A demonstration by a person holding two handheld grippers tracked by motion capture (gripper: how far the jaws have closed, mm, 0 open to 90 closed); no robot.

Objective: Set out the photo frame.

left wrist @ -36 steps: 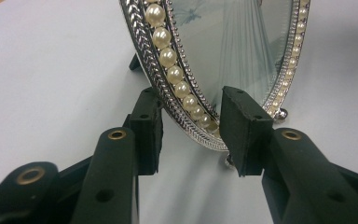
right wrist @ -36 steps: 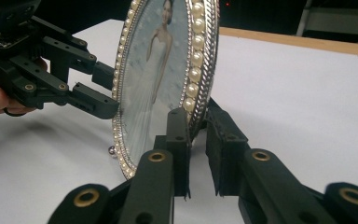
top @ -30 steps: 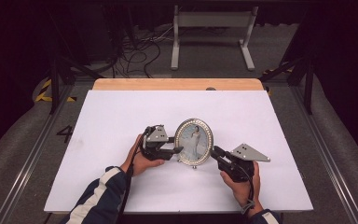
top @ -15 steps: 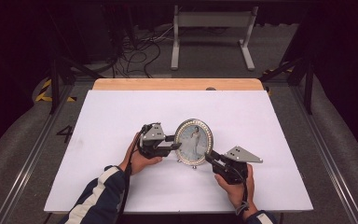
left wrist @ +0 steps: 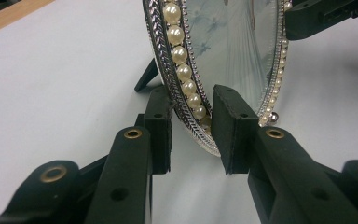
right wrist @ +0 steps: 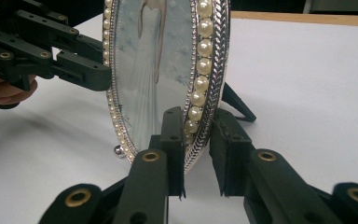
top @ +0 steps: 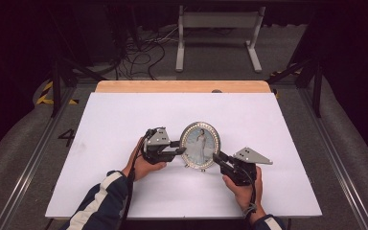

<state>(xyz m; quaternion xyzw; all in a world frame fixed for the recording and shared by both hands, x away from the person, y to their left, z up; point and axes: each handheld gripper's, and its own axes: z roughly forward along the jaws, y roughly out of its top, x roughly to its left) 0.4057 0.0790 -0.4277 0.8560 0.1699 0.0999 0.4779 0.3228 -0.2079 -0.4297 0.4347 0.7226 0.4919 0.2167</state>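
Note:
An oval picture frame rimmed with pearls stands upright on the white table, showing a figure in a white dress. My left gripper reaches in from the left. In the left gripper view its jaws straddle the frame's lower rim; they have just been closing, and the pads now sit against the rim. My right gripper comes from the right. In the right gripper view its gripper is shut on the frame's other edge, one pad on the pearls and one behind.
The frame's black easel leg props it from behind. A wooden strip runs along the table's far edge. On the floor beyond it are a metal stand and loose cables.
My left gripper's jaws have narrowed onto the frame's rim. The right hand has shifted slightly left. The frame stays upright in the same spot.

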